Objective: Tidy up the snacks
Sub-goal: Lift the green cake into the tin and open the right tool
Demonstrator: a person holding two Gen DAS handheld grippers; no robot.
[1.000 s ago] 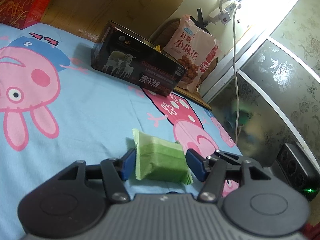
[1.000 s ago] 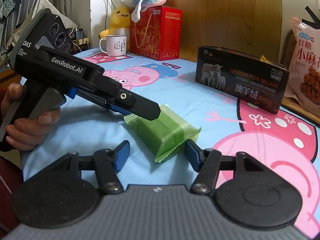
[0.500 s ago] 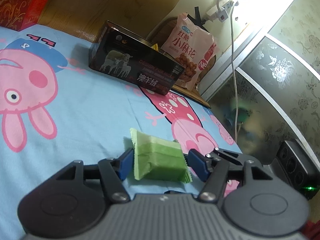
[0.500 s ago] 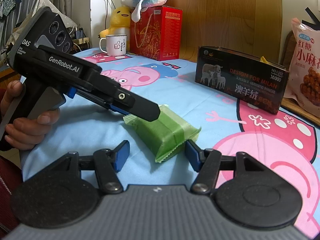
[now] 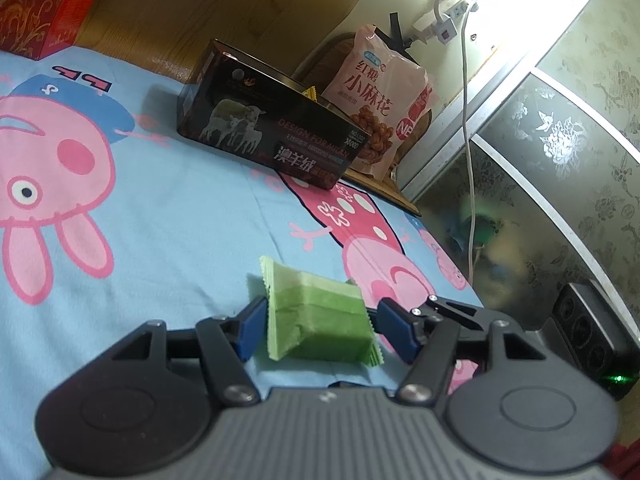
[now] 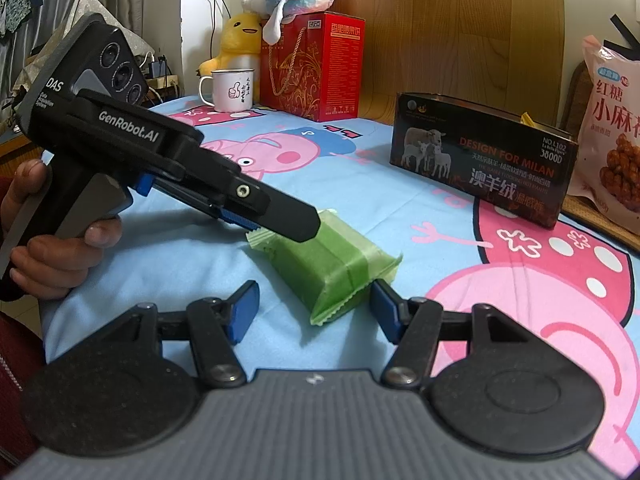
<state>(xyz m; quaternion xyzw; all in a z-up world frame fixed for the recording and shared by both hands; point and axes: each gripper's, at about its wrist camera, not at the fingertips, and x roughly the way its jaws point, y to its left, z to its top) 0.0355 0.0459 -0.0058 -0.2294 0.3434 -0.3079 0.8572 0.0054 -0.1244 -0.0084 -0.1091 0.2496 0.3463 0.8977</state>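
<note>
Bedsheet [image 5: 192, 216]: one green snack [image 5: 320, 320], two claws.

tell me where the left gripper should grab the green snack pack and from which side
Grip the green snack pack across its thick blocky middle, on the two flat long sides, not the thin crimped end flaps. Come low from the near end, as the left gripper already straddles it. Its right pad stands clear of the wrapper; the left looks about touching.

A green rectangular foil-wrapped snack packet [image 5: 320, 318] with crimped ends lies flat on the blue cartoon-print surface [image 5: 180, 216], well apart from the open dark cardboard box [image 6: 480, 160] and the upright pink snack bag [image 5: 380, 100].
</note>
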